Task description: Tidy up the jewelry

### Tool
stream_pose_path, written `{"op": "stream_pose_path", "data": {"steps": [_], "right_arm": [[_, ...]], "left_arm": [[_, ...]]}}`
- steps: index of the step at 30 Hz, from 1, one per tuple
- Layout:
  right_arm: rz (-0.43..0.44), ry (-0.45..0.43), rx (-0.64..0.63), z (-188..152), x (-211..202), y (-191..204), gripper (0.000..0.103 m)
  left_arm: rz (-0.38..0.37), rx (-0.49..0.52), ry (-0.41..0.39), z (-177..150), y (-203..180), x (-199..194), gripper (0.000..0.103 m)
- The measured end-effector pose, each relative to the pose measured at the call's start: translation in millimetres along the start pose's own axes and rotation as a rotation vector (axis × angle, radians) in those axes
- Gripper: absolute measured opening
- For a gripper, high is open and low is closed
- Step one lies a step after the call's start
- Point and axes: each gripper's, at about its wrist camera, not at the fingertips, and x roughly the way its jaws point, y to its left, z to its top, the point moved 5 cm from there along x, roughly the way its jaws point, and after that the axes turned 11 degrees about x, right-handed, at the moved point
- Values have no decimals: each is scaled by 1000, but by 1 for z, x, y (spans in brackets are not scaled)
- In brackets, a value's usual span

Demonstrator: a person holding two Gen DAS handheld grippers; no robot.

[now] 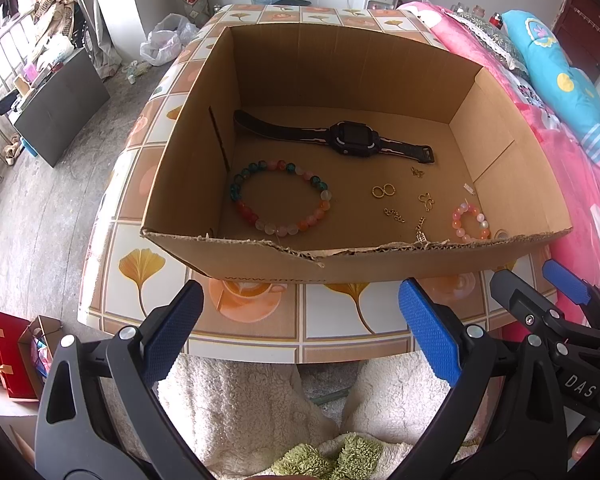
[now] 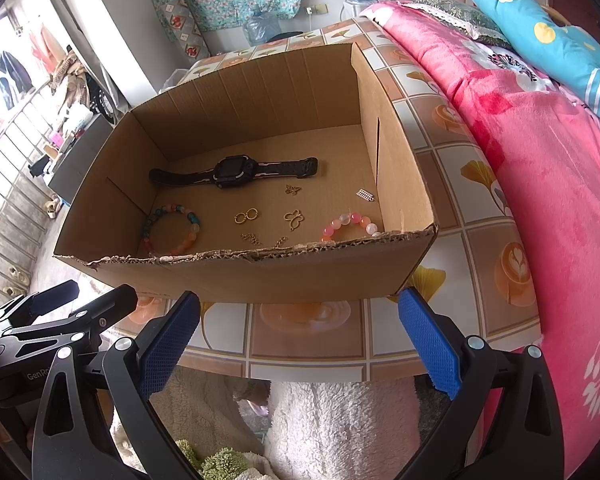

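An open cardboard box (image 1: 260,264) (image 2: 260,276) stands on a patterned table. Inside lie a black watch (image 1: 348,138) (image 2: 234,172), a large multicoloured bead bracelet (image 1: 280,196) (image 2: 170,232), a small pink bead bracelet (image 1: 470,222) (image 2: 350,224), two gold rings (image 1: 383,190) (image 2: 246,215), gold butterfly charms (image 1: 426,201) (image 2: 294,219) and short chain pieces (image 1: 394,214) (image 2: 252,239). My left gripper (image 1: 300,336) hangs open in front of the box's near wall, nothing between its blue pads. My right gripper (image 2: 298,340) is likewise open and empty at the table's near edge, also showing in the left wrist view (image 1: 540,284).
The table (image 1: 148,264) (image 2: 480,216) has a tile and leaf pattern. A bed with a pink blanket (image 2: 548,168) and blue pillow (image 1: 556,72) runs along the right. A dark low cabinet (image 1: 60,116) and red bag (image 1: 8,356) sit on the floor at left. White fleece (image 2: 340,420) lies below the grippers.
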Motion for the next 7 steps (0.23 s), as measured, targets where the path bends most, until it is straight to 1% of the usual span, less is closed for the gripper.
{"op": "stream_pose_path", "data": {"steps": [7], "right_arm": [[1, 1, 0, 0, 0, 0, 97]], "left_arm": [[-1, -1, 1, 0, 0, 0, 94]]}}
